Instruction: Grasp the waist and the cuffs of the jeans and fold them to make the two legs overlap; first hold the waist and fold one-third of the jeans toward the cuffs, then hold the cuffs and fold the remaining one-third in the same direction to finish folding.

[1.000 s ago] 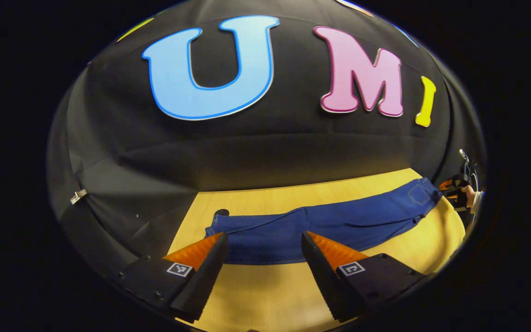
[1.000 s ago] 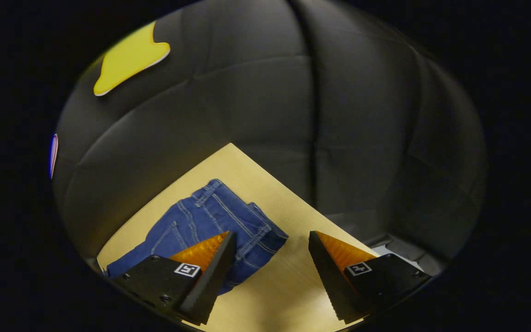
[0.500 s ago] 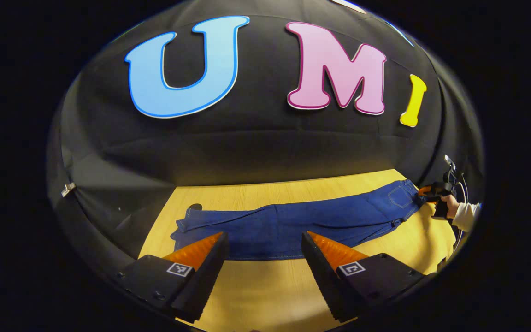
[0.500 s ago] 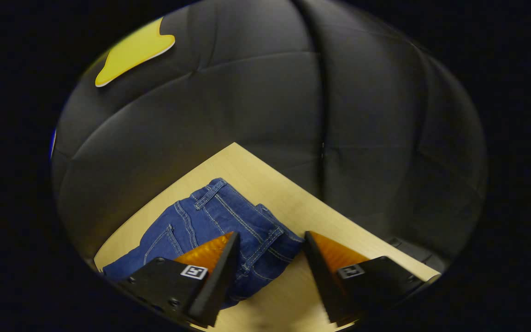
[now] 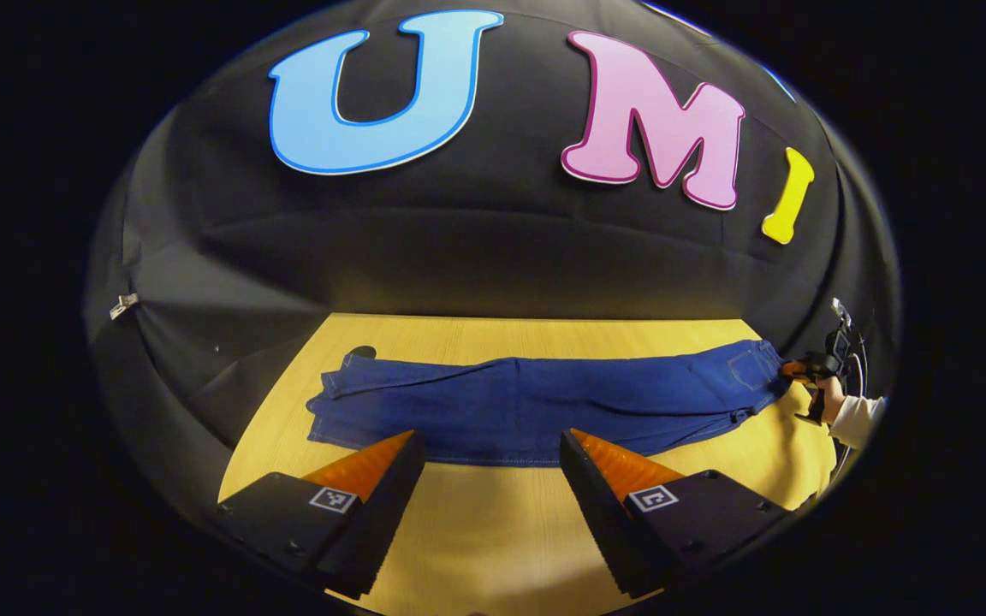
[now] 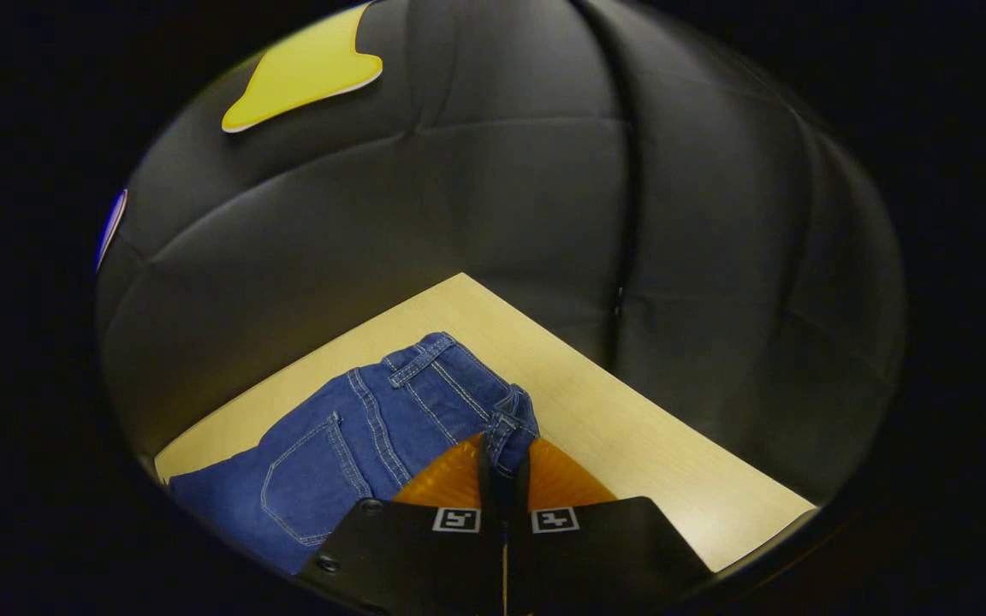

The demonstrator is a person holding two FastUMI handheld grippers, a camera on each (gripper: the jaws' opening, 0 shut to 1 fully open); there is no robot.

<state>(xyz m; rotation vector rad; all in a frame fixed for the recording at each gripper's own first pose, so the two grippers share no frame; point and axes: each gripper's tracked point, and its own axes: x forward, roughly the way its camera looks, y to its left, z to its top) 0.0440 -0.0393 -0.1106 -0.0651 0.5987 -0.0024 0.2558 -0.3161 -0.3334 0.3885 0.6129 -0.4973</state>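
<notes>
Blue jeans (image 5: 536, 409) lie stretched across the wooden table (image 5: 493, 547), cuffs at the left, waist at the far right. My left gripper (image 5: 489, 445) hovers open just in front of the near leg's hem, touching nothing. In the right gripper view the waist of the jeans (image 6: 424, 402) with a back pocket lies on the table, and my right gripper (image 6: 503, 458) is shut on the waistband's near corner, which bunches up between the fingers. In the left gripper view that right gripper (image 5: 805, 370) and the hand (image 5: 831, 398) holding it show at the waist end.
The table's far edge meets the black cloth wall (image 5: 493, 257). A small dark spot (image 5: 363, 352) sits on the table by the cuffs. In the right gripper view the table corner (image 6: 461, 278) lies just beyond the waist, with bare wood (image 6: 673, 462) to the right.
My right gripper moved forward onto the waistband and closed on it. My left gripper stayed open and shifted, so the jeans now sit farther ahead of it.
</notes>
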